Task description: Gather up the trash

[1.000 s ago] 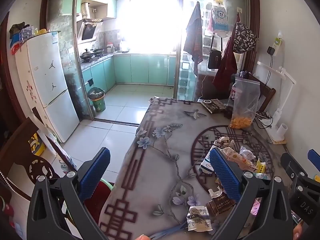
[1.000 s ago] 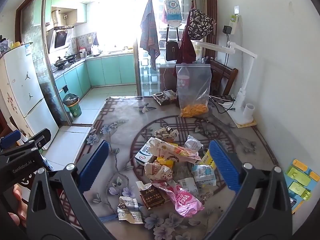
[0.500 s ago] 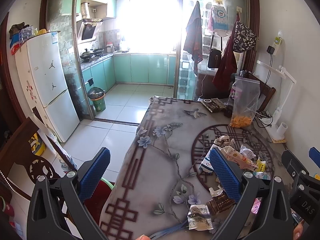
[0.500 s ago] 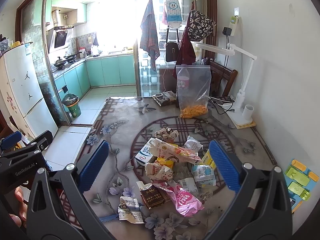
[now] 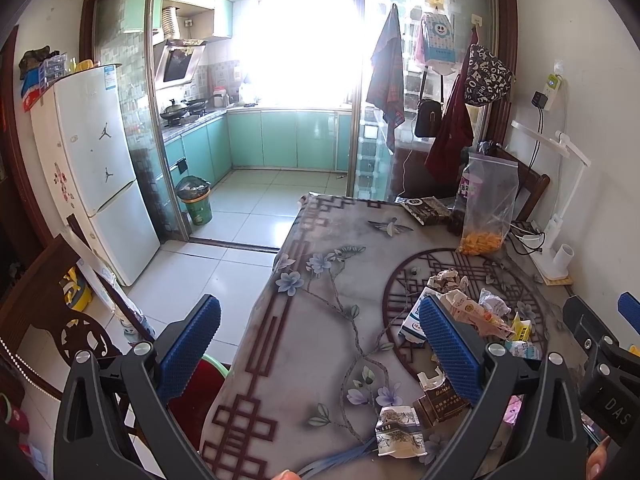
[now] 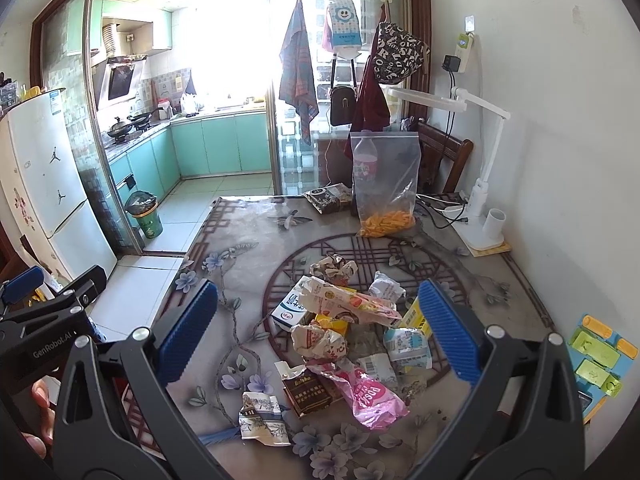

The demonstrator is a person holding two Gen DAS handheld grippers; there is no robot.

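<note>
A heap of crumpled wrappers [image 6: 340, 328], with a pink snack bag [image 6: 366, 394] and a brown packet [image 6: 306, 392] nearest, lies mid-table on the floral tablecloth [image 6: 240, 256]. A clean start would likely be to drop onto 1 loose edge piece, not the tangle. The right gripper [image 6: 318, 330] hovers above the heap and the left gripper [image 5: 318, 344] over the table's left edge, both with jaws spread wide and empty.

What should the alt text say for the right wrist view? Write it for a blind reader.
The open right gripper hovers over a pile of trash (crumpled wrappers, small cartons, a pink packet) on a floral-patterned table. Behind stand a zip bag of orange snacks and a white desk lamp; the kitchen lies beyond.
</note>
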